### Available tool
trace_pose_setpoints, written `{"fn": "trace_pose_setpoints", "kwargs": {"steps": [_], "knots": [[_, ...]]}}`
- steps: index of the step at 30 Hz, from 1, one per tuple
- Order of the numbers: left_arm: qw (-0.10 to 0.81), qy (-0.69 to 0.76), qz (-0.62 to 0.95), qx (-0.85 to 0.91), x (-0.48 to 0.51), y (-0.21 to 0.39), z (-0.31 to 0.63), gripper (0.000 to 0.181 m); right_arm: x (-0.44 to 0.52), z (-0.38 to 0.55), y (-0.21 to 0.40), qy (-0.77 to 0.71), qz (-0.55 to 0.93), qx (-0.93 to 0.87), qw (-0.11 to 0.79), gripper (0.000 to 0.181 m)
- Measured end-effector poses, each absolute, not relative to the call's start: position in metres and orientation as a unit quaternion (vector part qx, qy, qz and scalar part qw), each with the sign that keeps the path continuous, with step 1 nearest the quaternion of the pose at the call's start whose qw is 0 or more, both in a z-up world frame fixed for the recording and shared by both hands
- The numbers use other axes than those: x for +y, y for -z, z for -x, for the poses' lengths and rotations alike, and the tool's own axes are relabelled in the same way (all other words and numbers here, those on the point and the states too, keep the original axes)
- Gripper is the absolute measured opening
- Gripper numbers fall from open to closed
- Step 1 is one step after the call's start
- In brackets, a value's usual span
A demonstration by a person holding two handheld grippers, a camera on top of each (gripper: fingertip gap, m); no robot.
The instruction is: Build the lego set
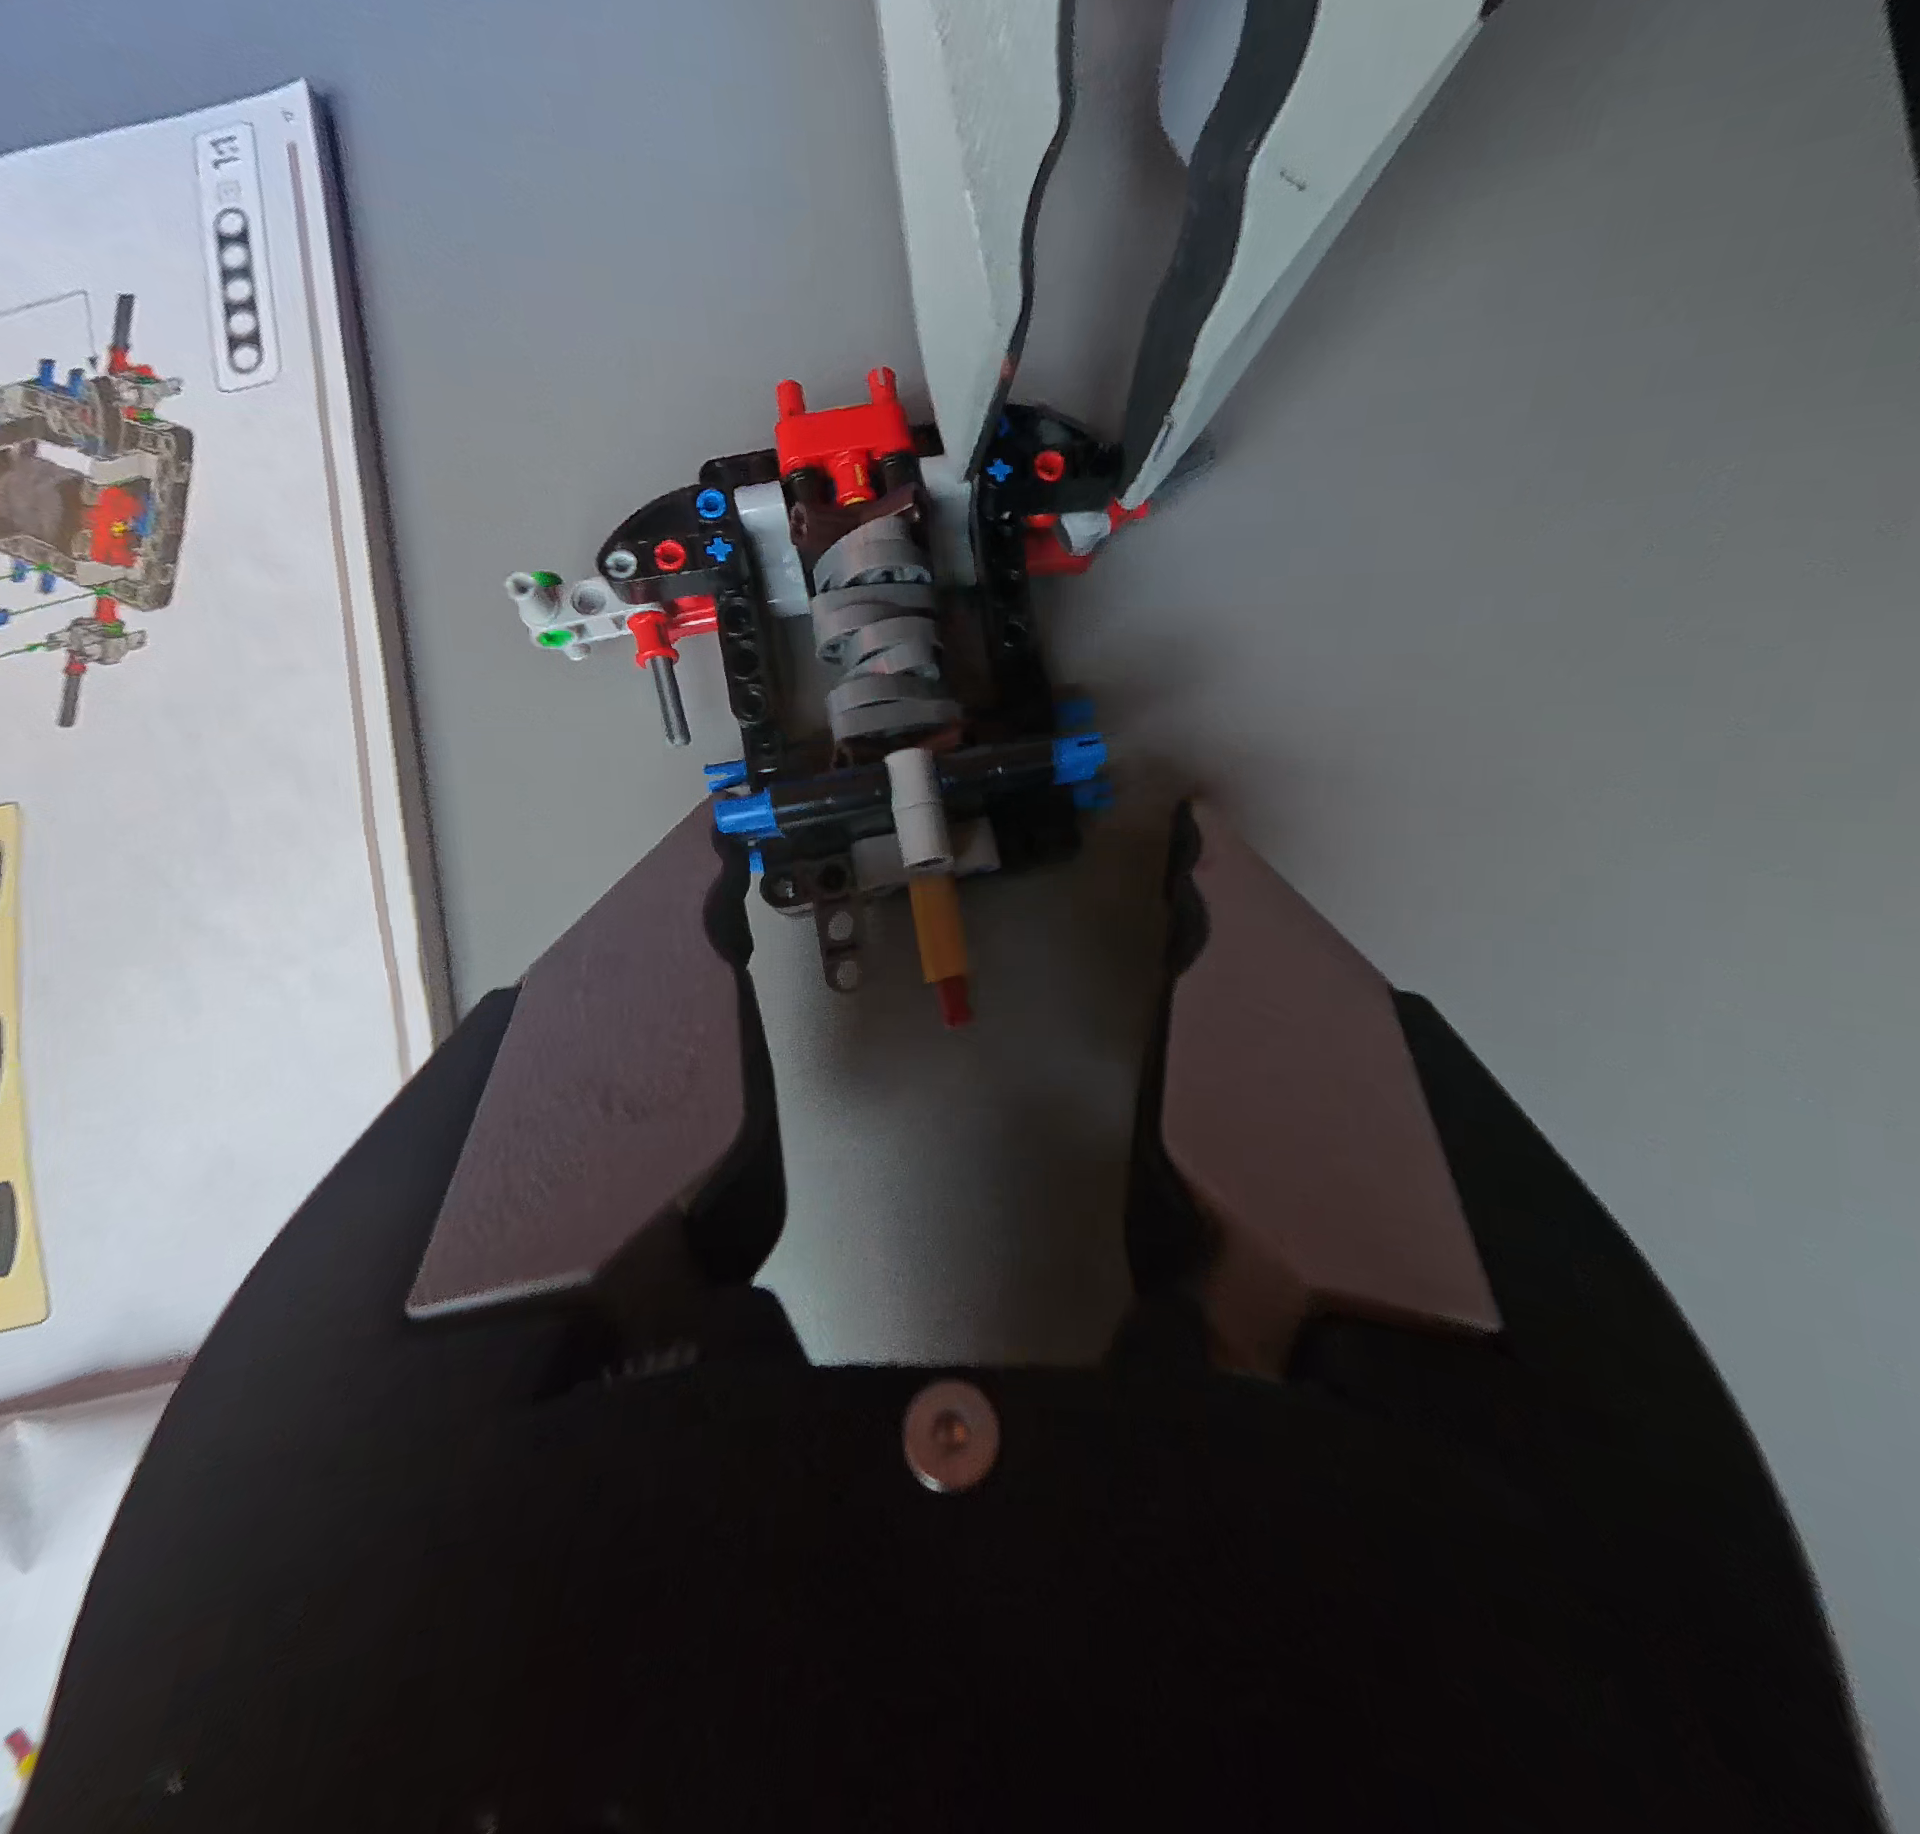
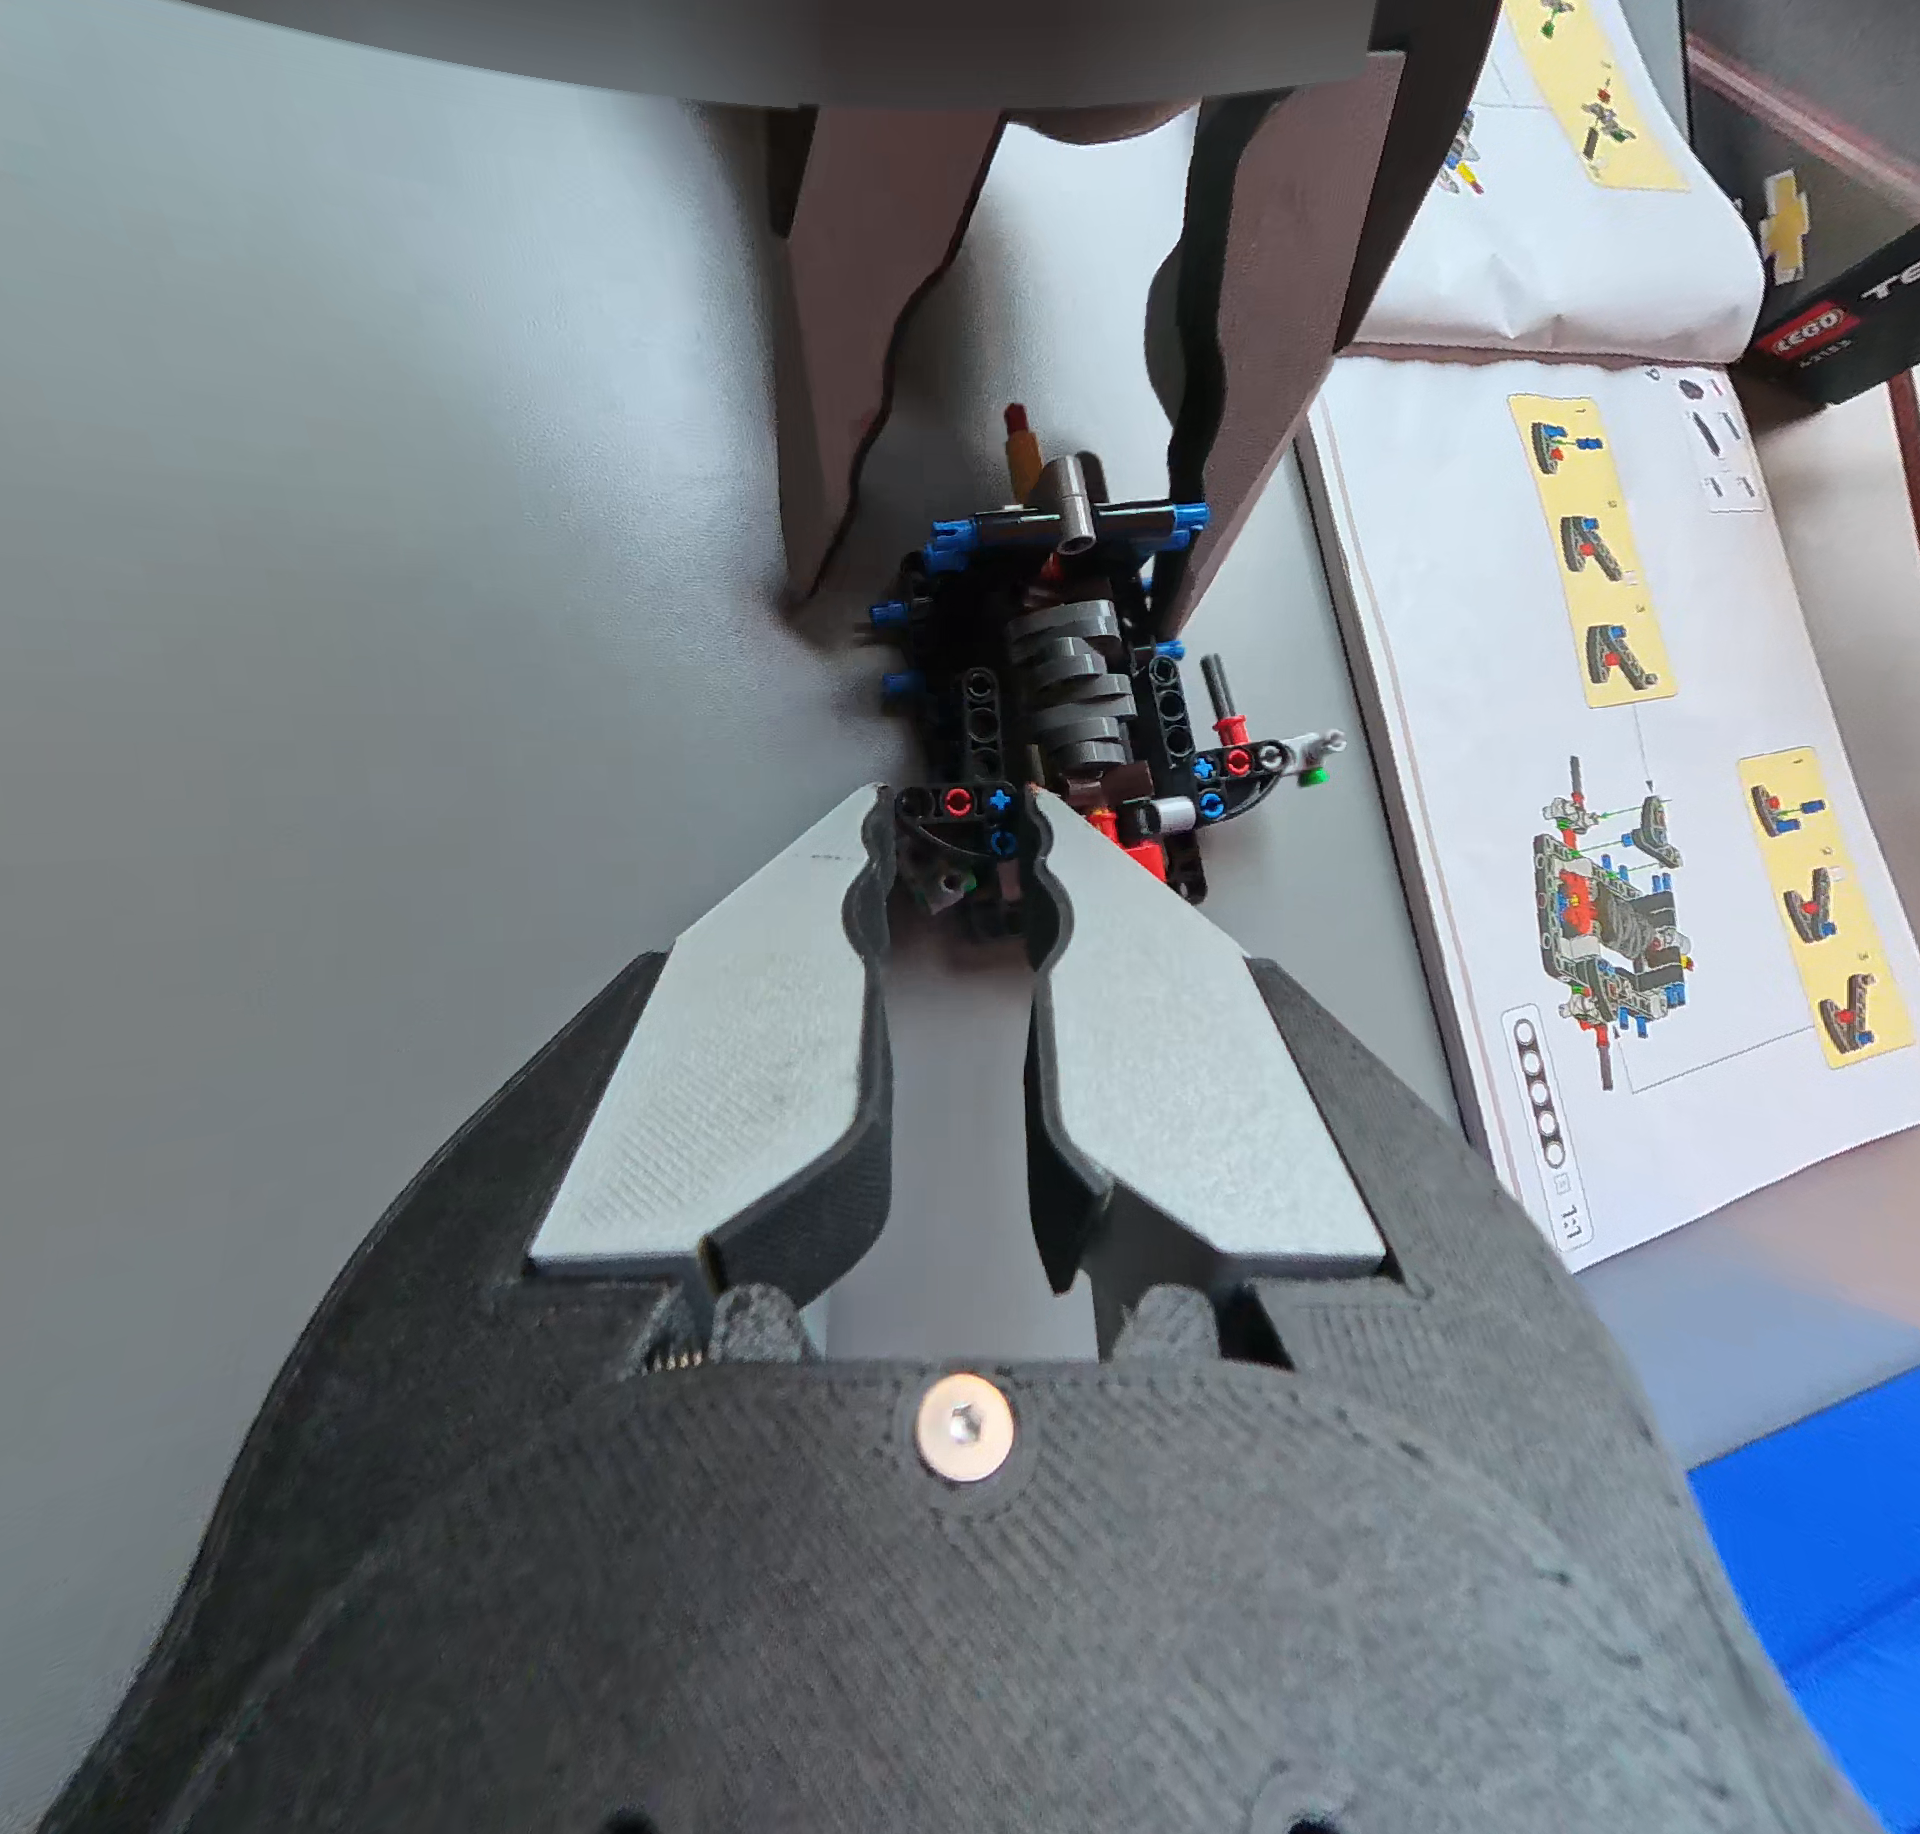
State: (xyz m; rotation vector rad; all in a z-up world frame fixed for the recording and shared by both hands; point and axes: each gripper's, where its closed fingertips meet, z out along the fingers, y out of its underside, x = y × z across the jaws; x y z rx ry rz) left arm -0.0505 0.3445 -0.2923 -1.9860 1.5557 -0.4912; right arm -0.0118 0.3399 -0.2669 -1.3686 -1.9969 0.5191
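Grey matte tabletop under both views; open instruction booklet lies flat beside the work.

Right gripper: grey fingers drawn in on a black curved panel piece at the near corner of the lego assembly. Both tips touch that piece's flanks; I read this as clenched on it. The piece carries red and blue pins on its face. Cannot tell whether it is fully seated on the frame or only being offered up.

Left gripper: brown fingers spread wide, tips straddling the opposite end of the assembly at the blue-tipped cross axle. One tip is at the blue pin end; the other stands clear of the frame. Judged released, bracing at most.

Assembly sits on the table between the two claws, directly ahead of each. Outward from the left claw: yellow-and-red axle stub nearest, then grey stacked cam pieces in the middle, red connector at the far end, matching black panel with white-green connector on the left.

Handling judgement: light, rigid plastic, smooth and likely to skid on this surface. Protruding axles and pins will lever loose; hold by the black side beams, not the stubs.

Containers: a dark set box sits beyond the booklet, right of the right claw; contents not visible.
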Motion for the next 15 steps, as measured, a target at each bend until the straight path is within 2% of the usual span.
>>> {"fn": "trace_pose_setpoints", "kwargs": {"steps": [5,15], "knots": [[0.312,0.157,0.751,0.561,0.356,0.29,0.047,0.078,0.34,0.013,0.267,-0.21,0.529,-0.752,0.331,0.02],[0.303,0.191,0.752,0.554,0.36,0.292,0.043,0.068,0.342,0.012,0.266,-0.23,0.545,-0.741,0.318,0.02]]}}
